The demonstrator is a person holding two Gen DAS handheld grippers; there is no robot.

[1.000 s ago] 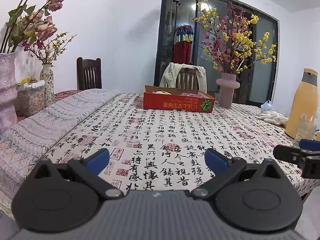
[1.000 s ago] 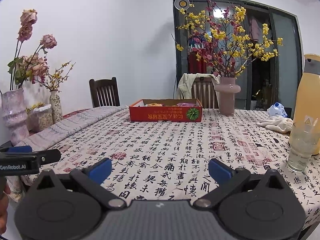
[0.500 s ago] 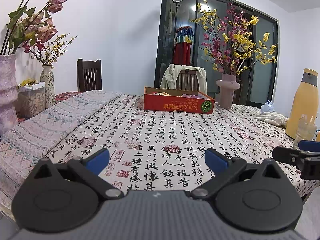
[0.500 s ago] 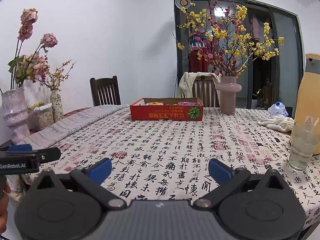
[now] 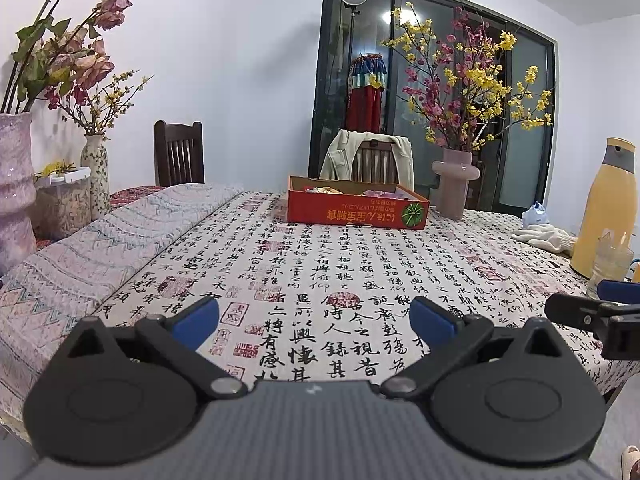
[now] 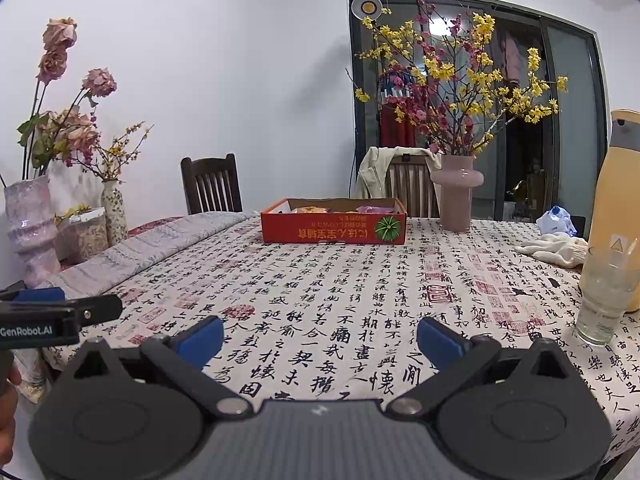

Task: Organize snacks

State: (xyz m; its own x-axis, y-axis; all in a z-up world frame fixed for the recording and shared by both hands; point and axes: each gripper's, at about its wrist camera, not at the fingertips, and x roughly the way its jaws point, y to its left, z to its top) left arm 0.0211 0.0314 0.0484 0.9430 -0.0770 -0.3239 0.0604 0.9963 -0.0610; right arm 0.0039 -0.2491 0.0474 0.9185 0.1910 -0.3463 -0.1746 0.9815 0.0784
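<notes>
A shallow red cardboard box [image 5: 357, 210] [image 6: 333, 229] with snack packets inside stands at the far side of the table; only the tops of the packets show. My left gripper [image 5: 314, 322] hovers open over the near table edge with nothing between its blue pads. My right gripper [image 6: 320, 342] is also open and empty, held beside it at the same edge. Each gripper's tip shows at the border of the other's view.
The table [image 5: 320, 272] has a calligraphy-print cloth. A pink vase of flowering branches [image 6: 456, 196] stands right of the box. A yellow thermos [image 6: 618, 208], a glass [image 6: 604, 292] and white cloth [image 6: 556, 246] sit right. Vases [image 5: 16, 184] and a jar [image 5: 64, 200] stand left. Chairs beyond.
Both views have shifted only slightly; the grippers stay open over the near table edge and the box has not moved.
</notes>
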